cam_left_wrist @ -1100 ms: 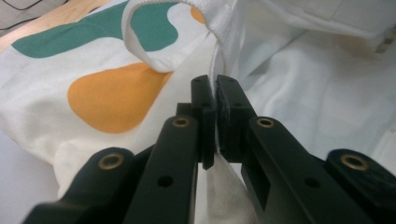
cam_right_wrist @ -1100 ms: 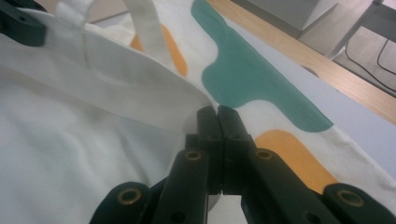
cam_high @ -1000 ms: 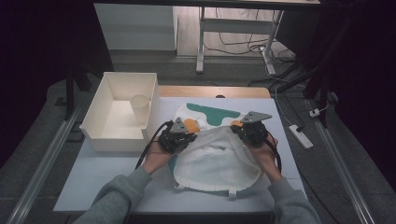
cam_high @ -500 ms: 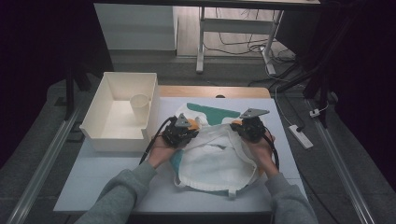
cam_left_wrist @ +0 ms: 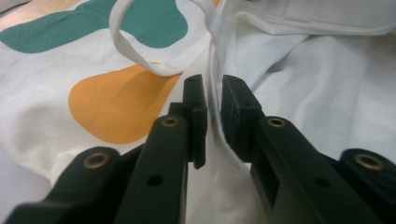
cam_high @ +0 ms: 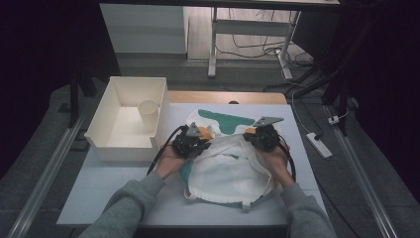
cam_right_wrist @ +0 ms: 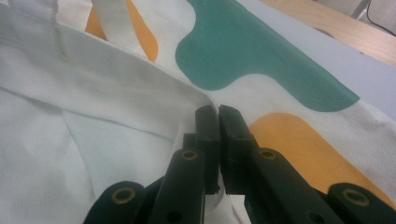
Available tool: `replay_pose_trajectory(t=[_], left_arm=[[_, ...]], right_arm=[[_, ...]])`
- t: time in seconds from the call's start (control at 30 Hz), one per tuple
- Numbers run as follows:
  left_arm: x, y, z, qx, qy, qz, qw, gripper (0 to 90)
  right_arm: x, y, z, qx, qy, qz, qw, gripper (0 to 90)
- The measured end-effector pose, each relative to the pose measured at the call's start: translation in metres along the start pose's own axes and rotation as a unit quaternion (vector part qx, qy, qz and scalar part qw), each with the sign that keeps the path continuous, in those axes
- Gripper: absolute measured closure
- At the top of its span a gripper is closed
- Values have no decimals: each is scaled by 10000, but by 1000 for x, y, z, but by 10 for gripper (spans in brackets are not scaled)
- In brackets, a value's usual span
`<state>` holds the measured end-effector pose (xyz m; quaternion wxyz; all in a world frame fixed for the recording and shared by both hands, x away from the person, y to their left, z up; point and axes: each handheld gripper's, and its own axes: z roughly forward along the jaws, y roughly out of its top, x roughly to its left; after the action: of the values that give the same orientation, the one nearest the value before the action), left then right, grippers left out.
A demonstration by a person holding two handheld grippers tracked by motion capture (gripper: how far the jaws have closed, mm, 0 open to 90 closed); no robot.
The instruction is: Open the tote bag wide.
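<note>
A white cloth bag with green and orange patches lies on the table in front of the person. My left gripper holds the bag's upper left edge. In the left gripper view, a raised fold of the bag runs between the narrowly parted jaws of the left gripper, beside a looped strap. My right gripper is at the bag's upper right edge. In the right gripper view, the right gripper is shut on the hem of the bag.
A white open bin stands at the left of the table with a pale cup inside it. A wooden strip borders the table's far side. A power strip lies on the floor to the right.
Both grippers have carried the bag's edge a little farther from the person, the left one also shifting right. The white layer now covers more of the patterned side.
</note>
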<state>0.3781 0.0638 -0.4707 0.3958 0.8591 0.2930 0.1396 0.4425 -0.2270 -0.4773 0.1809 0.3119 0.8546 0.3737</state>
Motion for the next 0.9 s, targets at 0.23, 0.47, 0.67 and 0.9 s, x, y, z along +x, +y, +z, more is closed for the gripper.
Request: replay_pose_trajectory(t=[0.23,0.47,0.67,0.9], left_arm=[[-6,2,-21,-229,-3,92,9997,687],[-24,3,-44,-372,-284,340,9983,586],[-55,6,-46,-294,-667,788,9942,535],[-87,5,-32,-27,-1156,1119,9870,508]], right_arm=[[0,-1,-1,-41,28,34,10000,859],[3,0,-3,2,130,65,9999,771],[5,1,-3,37,151,78,9998,728],[4,0,-3,71,223,158,9996,710]])
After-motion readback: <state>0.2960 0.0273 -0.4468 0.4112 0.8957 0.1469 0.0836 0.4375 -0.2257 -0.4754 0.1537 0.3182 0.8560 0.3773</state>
